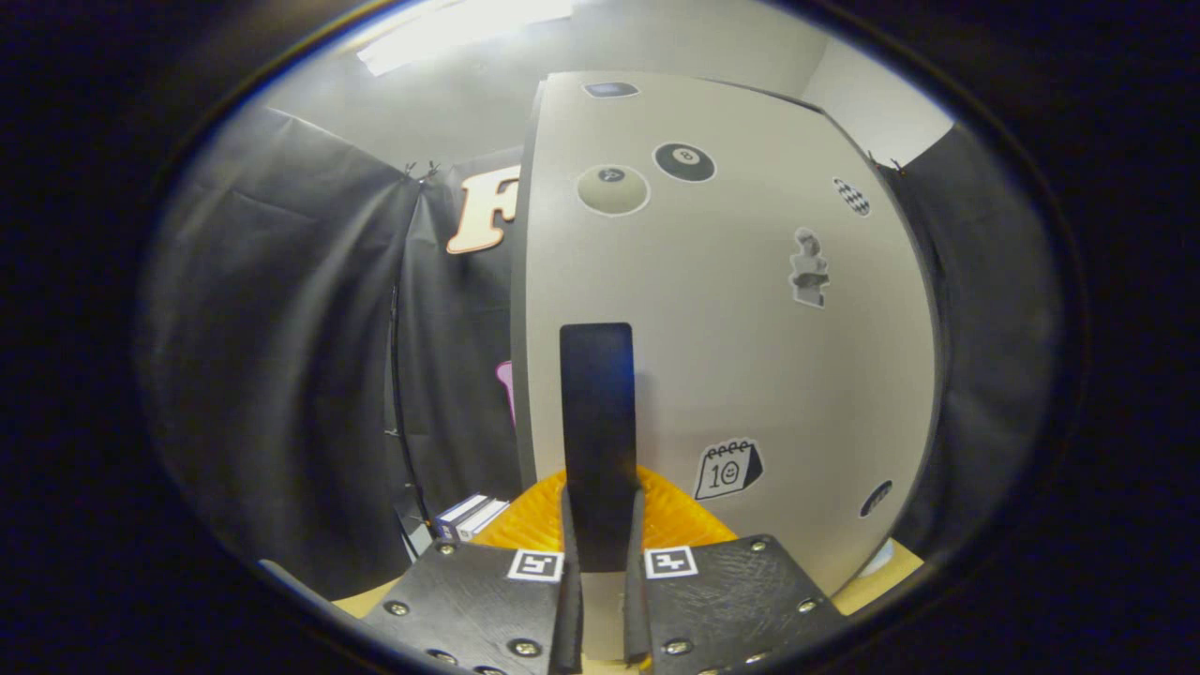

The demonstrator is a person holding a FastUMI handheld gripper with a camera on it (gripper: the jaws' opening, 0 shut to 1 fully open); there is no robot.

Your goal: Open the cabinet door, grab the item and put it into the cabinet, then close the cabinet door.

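The white cabinet door (731, 309) filled most of the space ahead of the gripper, a broad flat panel dotted with stickers: two billiard balls (614, 190) near the top, a small statue figure (809, 267) to the right, and a calendar sticker (728, 469) low down. Its left edge stood against the booth's dark cloth, and whether the door was ajar or flush could not be told from here. A black vertical handle (597, 422) stood out from the door, running down between the fingers. The gripper (600, 553) was clamped on that handle, both fingers (569, 544) pressing its sides low on the bar.

The step in hand looked like working the door by its handle, early or late in the task; which one could not be judged. To do it well, the grip should stay square on the bar, and the pull should follow the door's arc around its hinge rather than a straight line, so the fingers do not slide off.

The item to be stowed could not be picked out with certainty. A small pile of boxes or books (469, 516) lay low to the left beside the cabinet, on the tan table (877, 581).
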